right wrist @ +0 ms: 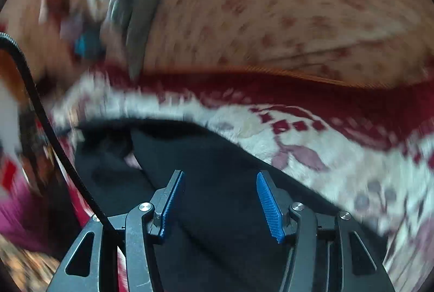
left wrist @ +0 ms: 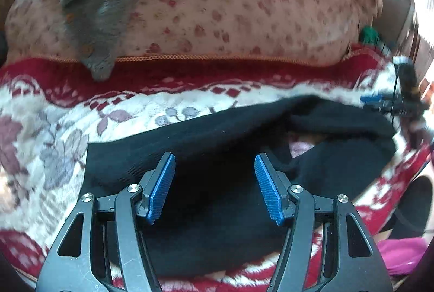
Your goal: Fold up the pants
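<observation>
Both grippers empty: left gripper (left wrist: 214, 185) jaws wide, right gripper (right wrist: 221, 199) jaws parted, nothing between the pads, both above the cloth. Black pants (left wrist: 222, 140) lie near, partly folded on the floral blanket (left wrist: 54, 129), layers bunched at right. Looks like a release between folds. Next: re-grip an edge, fold over.

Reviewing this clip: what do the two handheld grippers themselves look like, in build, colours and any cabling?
Both match: the left gripper and right gripper have black linkage frames with triangular cutouts, silver pivot pins, and blue ribbed pads on each finger. A black braided cable runs down beside the right gripper. No hands or sleeves show.
</observation>
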Demonstrator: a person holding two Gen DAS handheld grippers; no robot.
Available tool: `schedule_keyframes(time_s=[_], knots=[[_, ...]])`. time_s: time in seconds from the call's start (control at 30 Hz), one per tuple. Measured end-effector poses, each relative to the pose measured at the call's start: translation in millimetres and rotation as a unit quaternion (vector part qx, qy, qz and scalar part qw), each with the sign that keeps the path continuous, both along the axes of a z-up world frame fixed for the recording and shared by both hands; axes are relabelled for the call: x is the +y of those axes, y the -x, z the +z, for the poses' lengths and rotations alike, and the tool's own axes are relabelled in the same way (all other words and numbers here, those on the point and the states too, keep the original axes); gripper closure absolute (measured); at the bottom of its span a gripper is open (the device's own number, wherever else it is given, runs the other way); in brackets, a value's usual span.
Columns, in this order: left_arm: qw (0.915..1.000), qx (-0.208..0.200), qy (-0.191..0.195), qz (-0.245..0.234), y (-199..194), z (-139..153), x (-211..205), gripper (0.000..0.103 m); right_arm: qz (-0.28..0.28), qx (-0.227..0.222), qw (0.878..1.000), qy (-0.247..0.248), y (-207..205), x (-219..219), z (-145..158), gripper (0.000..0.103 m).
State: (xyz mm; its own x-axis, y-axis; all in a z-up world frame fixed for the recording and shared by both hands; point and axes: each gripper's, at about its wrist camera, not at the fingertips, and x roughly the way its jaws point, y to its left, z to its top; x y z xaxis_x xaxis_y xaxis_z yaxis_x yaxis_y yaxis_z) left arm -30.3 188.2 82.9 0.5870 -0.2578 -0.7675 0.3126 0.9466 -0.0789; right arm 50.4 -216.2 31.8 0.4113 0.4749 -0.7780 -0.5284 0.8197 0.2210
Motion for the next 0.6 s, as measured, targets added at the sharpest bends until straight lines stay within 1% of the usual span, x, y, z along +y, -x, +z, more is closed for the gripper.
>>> schedule_keyframes(time_s=[0.07, 0.13, 0.27, 0.37, 0.43, 0.5, 0.57, 0.6], knots=[[0.9997, 0.017, -0.005, -0.016, -10.0, -4.8, -8.4, 0.043, 0.019, 0.011, 1.0, 0.019, -15.5, 4.0, -10.6, 0.05], [0.9994, 0.028, -0.002, -0.018, -19.3, -6.9, -11.5, 0.043, 0.028, 0.03, 0.999, 0.029, -36.1, 7.0, -20.8, 0.05], [0.999, 0.041, 0.005, -0.018, -40.4, -9.3, -13.4, 0.043, 0.045, 0.053, 0.996, 0.056, -51.3, 8.5, -39.3, 0.05], [0.9983, 0.054, -0.006, -0.022, -53.3, -13.9, -16.5, 0.043, 0.065, 0.061, 0.994, 0.07, -59.1, 12.8, -45.1, 0.05], [0.9978, 0.056, -0.016, -0.03, -56.0, -11.6, -19.0, 0.043, 0.083, 0.063, 0.99, 0.09, -64.1, 19.0, -48.1, 0.049], [0.9976, 0.05, -0.014, -0.046, -54.1, -4.3, -20.4, 0.043, 0.096, 0.061, 0.988, 0.101, -67.3, 22.9, -45.6, 0.049], [0.9965, 0.04, -0.016, -0.071, -52.1, 2.1, -24.2, 0.043, 0.112, 0.056, 0.986, 0.112, -72.7, 28.5, -43.4, 0.049], [0.9958, 0.04, -0.023, -0.079, -52.6, 2.1, -27.0, 0.043, 0.121, 0.056, 0.984, 0.119, -75.2, 30.8, -43.5, 0.047]])
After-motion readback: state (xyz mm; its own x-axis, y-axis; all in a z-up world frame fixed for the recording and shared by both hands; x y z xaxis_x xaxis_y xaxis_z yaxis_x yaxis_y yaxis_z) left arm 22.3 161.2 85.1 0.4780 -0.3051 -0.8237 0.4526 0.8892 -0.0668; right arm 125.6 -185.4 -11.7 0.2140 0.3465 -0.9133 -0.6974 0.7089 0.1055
